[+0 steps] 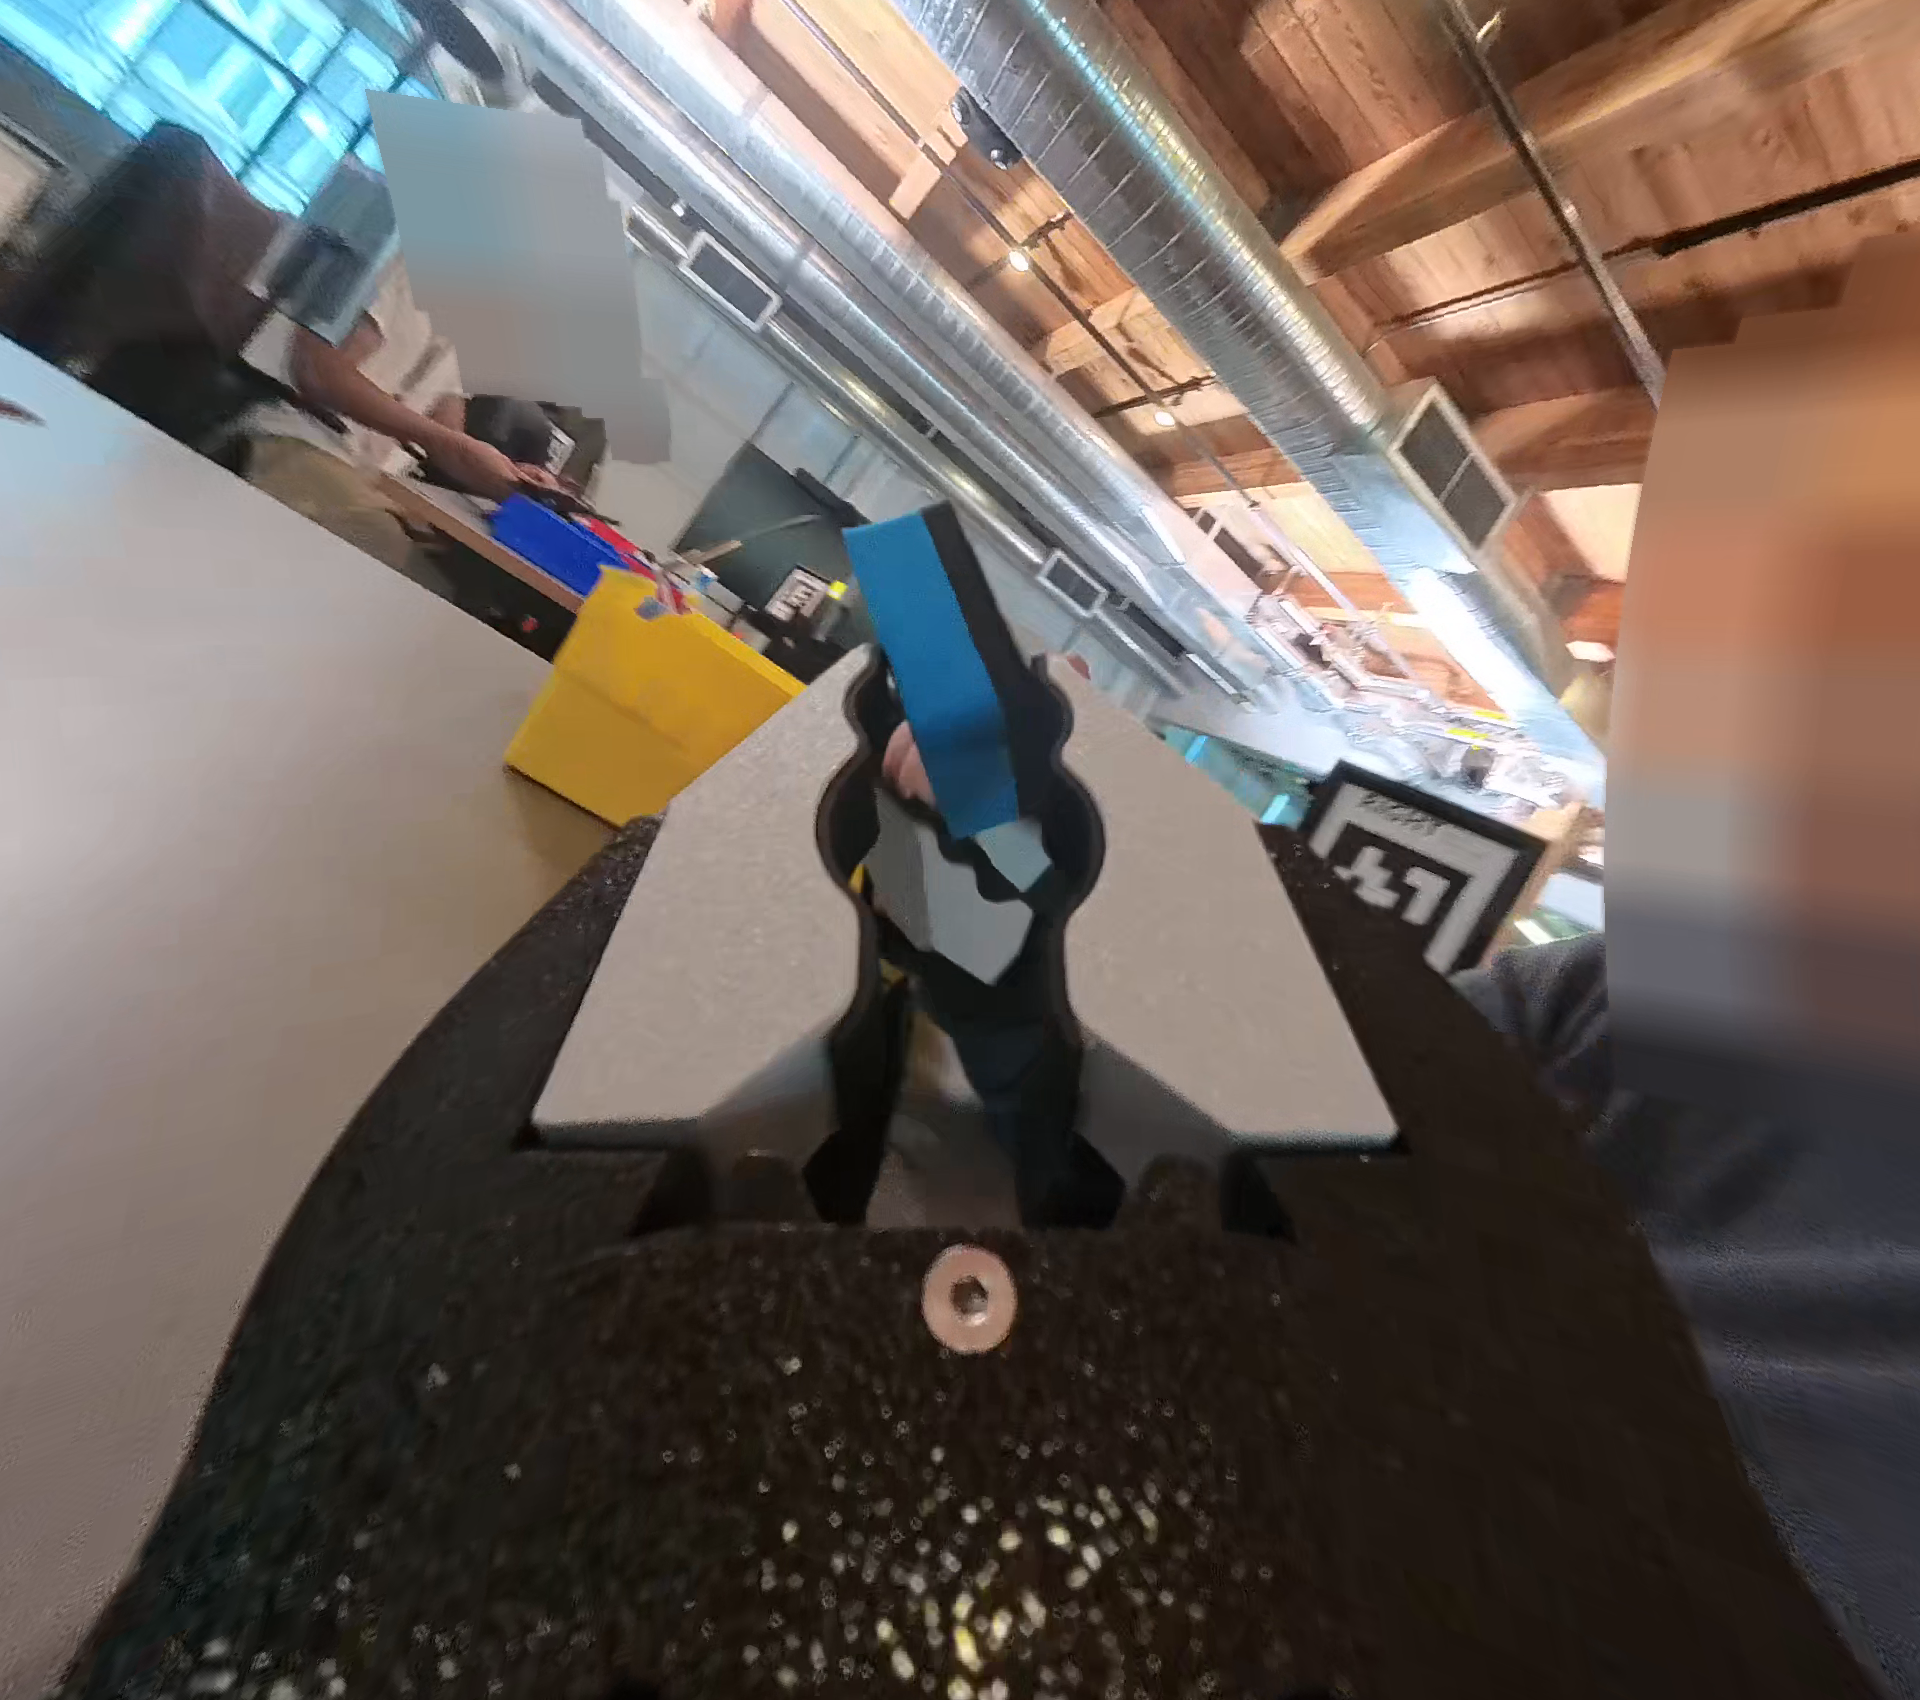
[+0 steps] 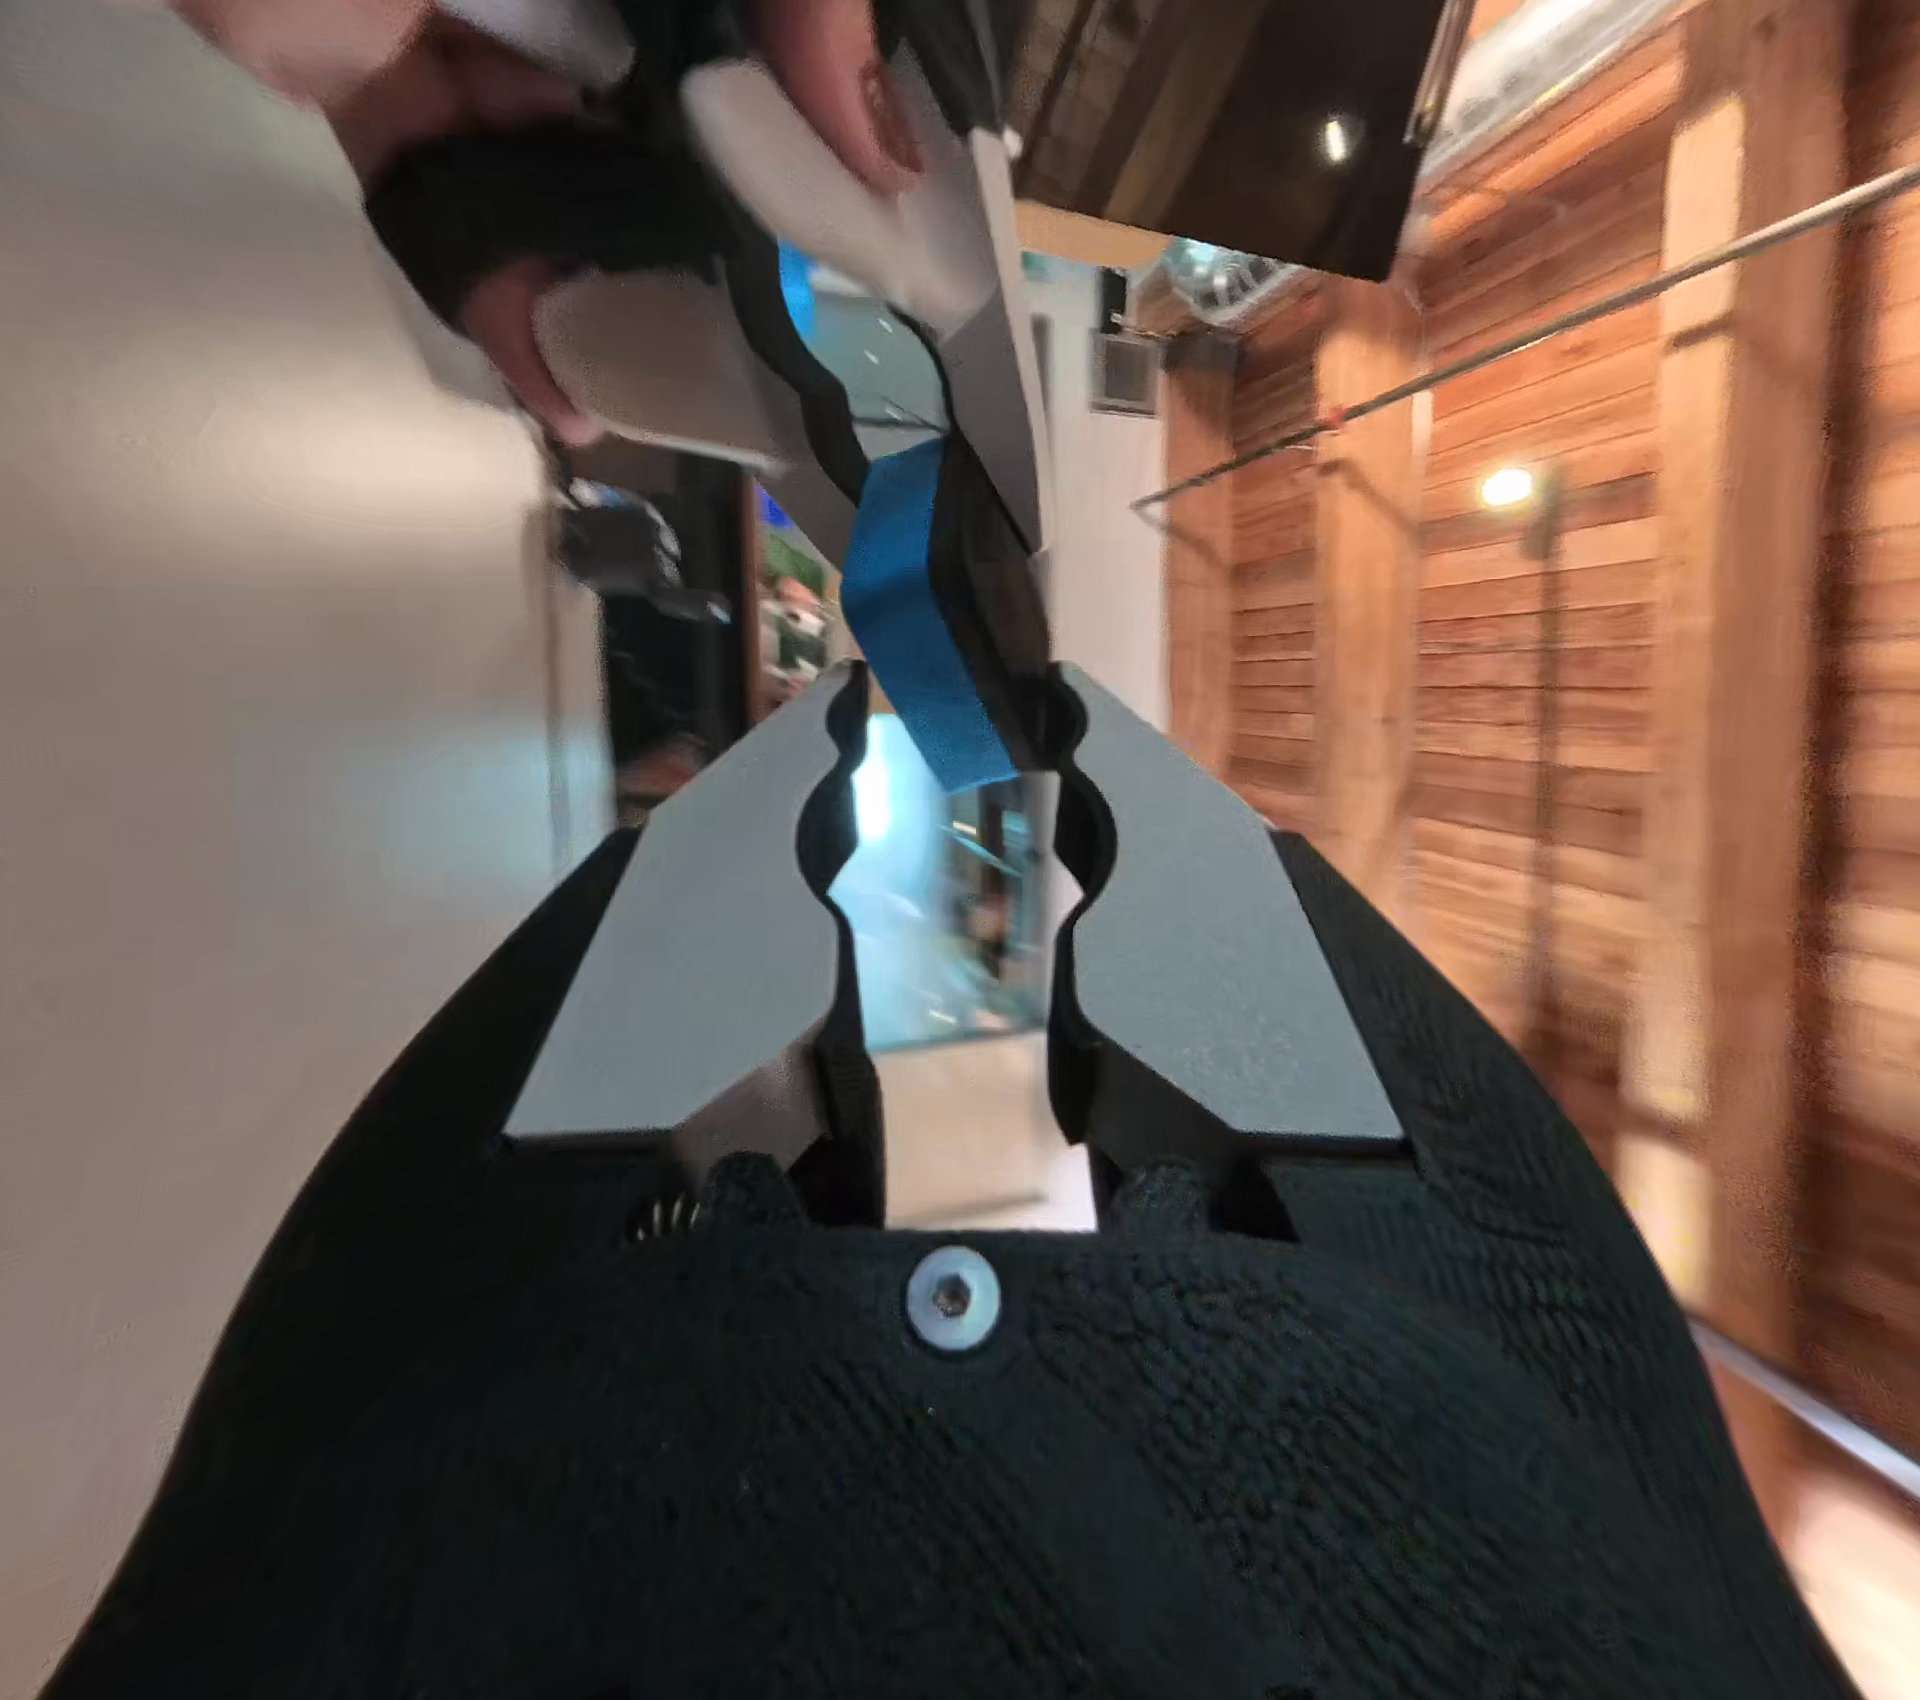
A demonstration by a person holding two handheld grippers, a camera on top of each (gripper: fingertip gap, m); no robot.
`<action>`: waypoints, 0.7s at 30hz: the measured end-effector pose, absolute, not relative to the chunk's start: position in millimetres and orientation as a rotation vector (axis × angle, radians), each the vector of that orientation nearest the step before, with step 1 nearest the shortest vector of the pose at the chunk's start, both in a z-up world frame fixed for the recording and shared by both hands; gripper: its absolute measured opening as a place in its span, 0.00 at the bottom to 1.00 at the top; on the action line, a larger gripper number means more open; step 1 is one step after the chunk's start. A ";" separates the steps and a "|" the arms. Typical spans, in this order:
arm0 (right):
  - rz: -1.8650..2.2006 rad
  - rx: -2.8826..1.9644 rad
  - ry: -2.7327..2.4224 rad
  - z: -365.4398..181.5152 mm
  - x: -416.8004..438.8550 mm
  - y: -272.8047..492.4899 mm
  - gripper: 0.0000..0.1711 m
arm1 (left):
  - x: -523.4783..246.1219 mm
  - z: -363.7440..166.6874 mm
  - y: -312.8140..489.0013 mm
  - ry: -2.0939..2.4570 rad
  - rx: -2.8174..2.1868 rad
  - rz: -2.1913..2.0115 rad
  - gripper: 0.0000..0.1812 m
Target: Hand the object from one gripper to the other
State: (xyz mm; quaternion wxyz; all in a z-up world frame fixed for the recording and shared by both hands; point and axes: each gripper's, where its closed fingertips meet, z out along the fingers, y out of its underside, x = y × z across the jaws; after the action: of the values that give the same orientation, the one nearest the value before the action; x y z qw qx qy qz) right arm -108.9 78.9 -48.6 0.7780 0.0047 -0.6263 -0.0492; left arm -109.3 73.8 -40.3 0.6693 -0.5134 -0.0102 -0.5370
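mid-handover, in the air: left tongs (image 1: 961, 684) clenched on the blue-and-black block (image 1: 940, 663), its free end inside the released right tongs (image 2: 961, 694); next, i judge, right tongs clench before left lets go.

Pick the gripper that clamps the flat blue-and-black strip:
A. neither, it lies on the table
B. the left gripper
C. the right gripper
B: the left gripper pinches the blue-and-black strip, while the right gripper stands open around its free end.
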 end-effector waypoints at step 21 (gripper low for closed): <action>1.818 -0.988 -1.767 -60.9 -76.4 52.4 0.16 | -71.4 -55.6 52.1 0.495 -1.286 -0.792 0.12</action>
State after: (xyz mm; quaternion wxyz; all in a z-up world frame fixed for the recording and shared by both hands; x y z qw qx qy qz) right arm -76.4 52.4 -60.9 0.2086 -0.3552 -0.6350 0.6535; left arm -71.4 52.1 -55.6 0.7005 -0.5774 0.2224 -0.3555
